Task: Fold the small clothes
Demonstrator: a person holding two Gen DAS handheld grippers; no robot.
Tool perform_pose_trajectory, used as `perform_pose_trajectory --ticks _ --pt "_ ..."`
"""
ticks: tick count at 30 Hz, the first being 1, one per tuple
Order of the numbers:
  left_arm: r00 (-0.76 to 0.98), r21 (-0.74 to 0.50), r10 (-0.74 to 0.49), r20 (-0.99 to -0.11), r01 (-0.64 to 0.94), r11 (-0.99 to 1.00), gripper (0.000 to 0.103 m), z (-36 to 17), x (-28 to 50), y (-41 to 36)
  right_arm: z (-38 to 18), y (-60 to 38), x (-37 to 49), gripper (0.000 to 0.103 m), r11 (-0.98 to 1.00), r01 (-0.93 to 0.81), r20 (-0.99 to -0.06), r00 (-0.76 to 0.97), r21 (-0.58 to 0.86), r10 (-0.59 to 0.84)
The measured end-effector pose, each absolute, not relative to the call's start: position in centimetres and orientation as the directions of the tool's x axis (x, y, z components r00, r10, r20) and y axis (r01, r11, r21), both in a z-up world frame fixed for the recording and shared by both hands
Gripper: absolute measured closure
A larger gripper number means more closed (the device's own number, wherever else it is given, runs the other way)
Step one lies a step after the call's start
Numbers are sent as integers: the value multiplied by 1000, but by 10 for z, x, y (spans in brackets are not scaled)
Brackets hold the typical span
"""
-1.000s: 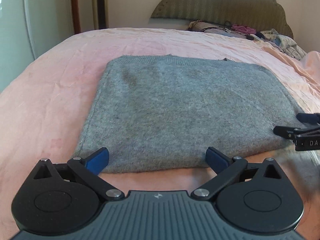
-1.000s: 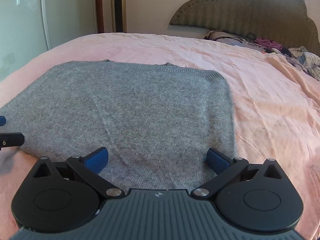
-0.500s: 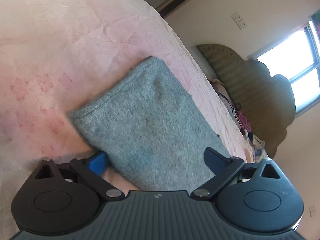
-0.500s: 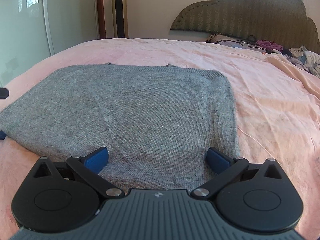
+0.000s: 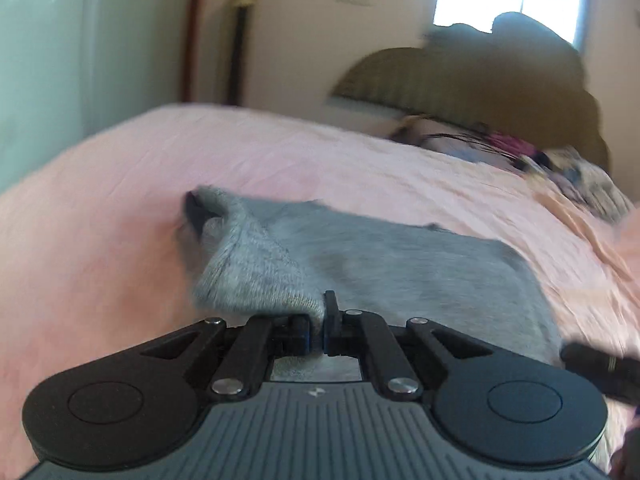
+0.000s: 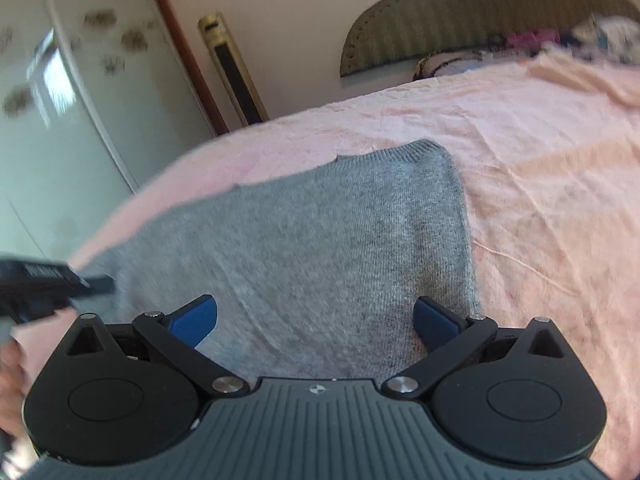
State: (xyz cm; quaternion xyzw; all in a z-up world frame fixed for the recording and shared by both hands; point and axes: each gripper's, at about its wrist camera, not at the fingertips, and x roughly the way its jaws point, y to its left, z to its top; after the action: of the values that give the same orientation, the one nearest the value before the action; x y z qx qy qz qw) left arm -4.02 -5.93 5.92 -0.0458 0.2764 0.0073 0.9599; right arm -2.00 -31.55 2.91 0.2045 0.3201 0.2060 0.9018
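Note:
A folded grey knit sweater (image 5: pixel 400 264) lies on the pink bed sheet (image 5: pixel 100 260). My left gripper (image 5: pixel 318 330) is shut on the sweater's near left corner and lifts it, so the edge stands up in a ridge. In the right wrist view the sweater (image 6: pixel 320 248) lies flat and my right gripper (image 6: pixel 316 320) is open, its blue fingers over the near right part of the cloth. The left gripper (image 6: pixel 48 284) shows at that view's left edge. The right gripper (image 5: pixel 600 364) shows at the left wrist view's right edge.
A padded headboard (image 6: pixel 460 12) stands at the far end of the bed, with a pile of mixed clothes (image 5: pixel 540 160) in front of it. A wardrobe door (image 6: pixel 60 100) and a tall slim unit (image 6: pixel 232 72) stand to the left.
My left gripper has closed on the sweater's left corner and raised it. My right gripper has tilted and stays open over the cloth.

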Motion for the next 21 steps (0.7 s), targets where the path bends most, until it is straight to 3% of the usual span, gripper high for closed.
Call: perform_pose_trajectory --ticks 2,4,6,9,12,18,20,21 --pt "848 26 -143 -511 181 983 98 60 -44 -114 38 -349 -10 0 716 -202 -390 725 668 568" --pt "788 75 -284 -547 383 920 102 46 -51 -156 46 -375 6 0 635 -184 -329 729 750 600" --pt "741 110 -330 -585 476 872 102 28 -57 -184 47 -395 31 0 562 -170 -297 708 809 641" --pt "727 155 -305 -615 491 858 102 10 -63 -196 35 -405 61 0 489 -135 -300 640 862 707" --pt "728 132 -328 -602 496 858 101 20 -72 -182 26 -400 80 0 534 -89 -381 603 841 701" --pt "811 101 -307 -498 406 908 99 48 -90 -137 33 -352 107 0 497 -180 -376 456 849 807" --pt "827 94 -262 -497 351 932 95 51 -91 -124 34 -328 120 0 528 -191 -424 405 827 810" --pt "827 82 -241 -508 325 942 86 52 -86 -116 32 -316 126 5 551 -187 -457 380 813 804"
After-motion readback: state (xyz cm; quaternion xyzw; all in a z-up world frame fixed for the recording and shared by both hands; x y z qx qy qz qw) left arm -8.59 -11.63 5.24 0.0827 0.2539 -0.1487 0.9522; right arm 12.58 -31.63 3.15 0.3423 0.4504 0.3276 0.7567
